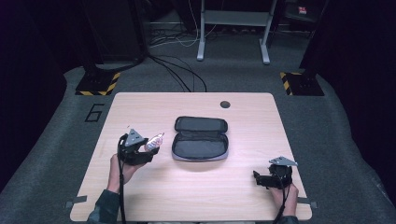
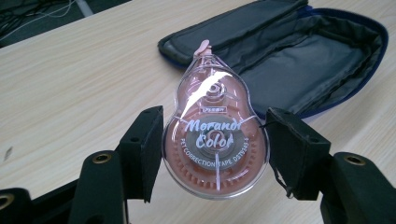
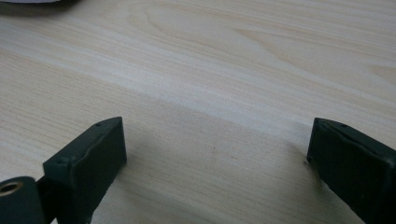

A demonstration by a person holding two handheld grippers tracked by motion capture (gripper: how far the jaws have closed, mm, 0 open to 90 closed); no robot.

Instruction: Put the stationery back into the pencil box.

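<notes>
Holding a correction tape in the left gripper, fingers clamped on the wide round end of its shell, one per side edge. Tape is off the bench, just left of the open case, tip pointing toward the case.

Handling, my read: clear hard plastic shell w/ pink innards, light, stiff, glossy so prob slippery. Curved edges mean the pads only bite on a narrow line, so it could pivot or squirt out if squeezed harder. Current hold across the widest part looks like the right spot; narrow neck near the tip would be less stable, and the tip itself is prob the fragile bit, keep off it.

Case is soft fabric, lies flat w/ lid folded back, interior looks empty, so a low drop in should be fine.

Right gripper sits low over the bench at the near right, fingers wide apart, nothing btw them.
</notes>
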